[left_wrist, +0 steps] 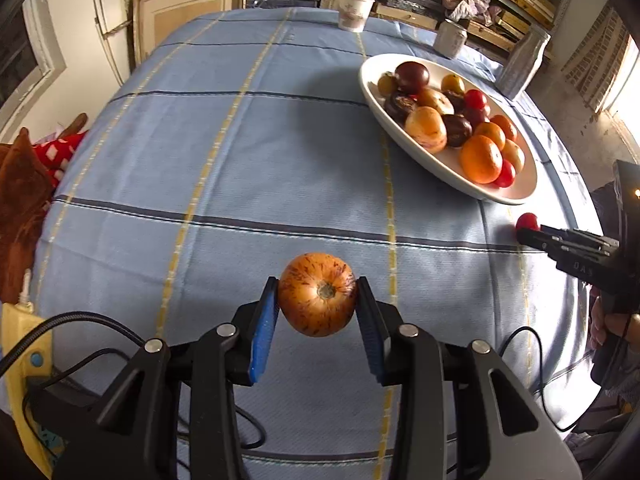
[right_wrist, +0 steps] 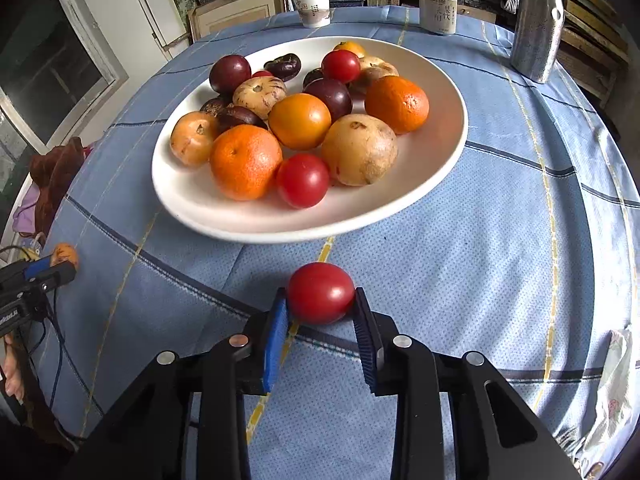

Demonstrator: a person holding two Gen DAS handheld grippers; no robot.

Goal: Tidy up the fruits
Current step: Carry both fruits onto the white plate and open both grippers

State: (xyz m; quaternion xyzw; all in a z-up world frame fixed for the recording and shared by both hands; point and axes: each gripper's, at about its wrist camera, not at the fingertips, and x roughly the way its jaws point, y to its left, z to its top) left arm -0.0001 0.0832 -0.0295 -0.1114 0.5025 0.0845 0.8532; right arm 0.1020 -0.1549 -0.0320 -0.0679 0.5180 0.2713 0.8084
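Observation:
My left gripper (left_wrist: 318, 302) is shut on an orange streaked fruit (left_wrist: 317, 294) and holds it above the blue checked tablecloth. My right gripper (right_wrist: 320, 308) is shut on a red tomato (right_wrist: 320, 292) low over the cloth, just in front of the white plate (right_wrist: 440, 168). The plate holds several fruits: oranges, tomatoes, dark plums and yellow streaked fruits. In the left wrist view the plate (left_wrist: 516, 188) lies at the far right, with the right gripper (left_wrist: 532, 236) and its tomato (left_wrist: 527, 221) just in front of it. The left gripper (right_wrist: 60, 266) shows at the right wrist view's left edge.
A paper cup (right_wrist: 312, 6), a drink can (right_wrist: 438, 10) and a metal bottle (right_wrist: 536, 24) stand at the table's far edge. Brown and red cloth (left_wrist: 24, 192) lies off the left side. Cables (left_wrist: 80, 344) trail near the left gripper. A plastic bag (right_wrist: 612, 392) lies at right.

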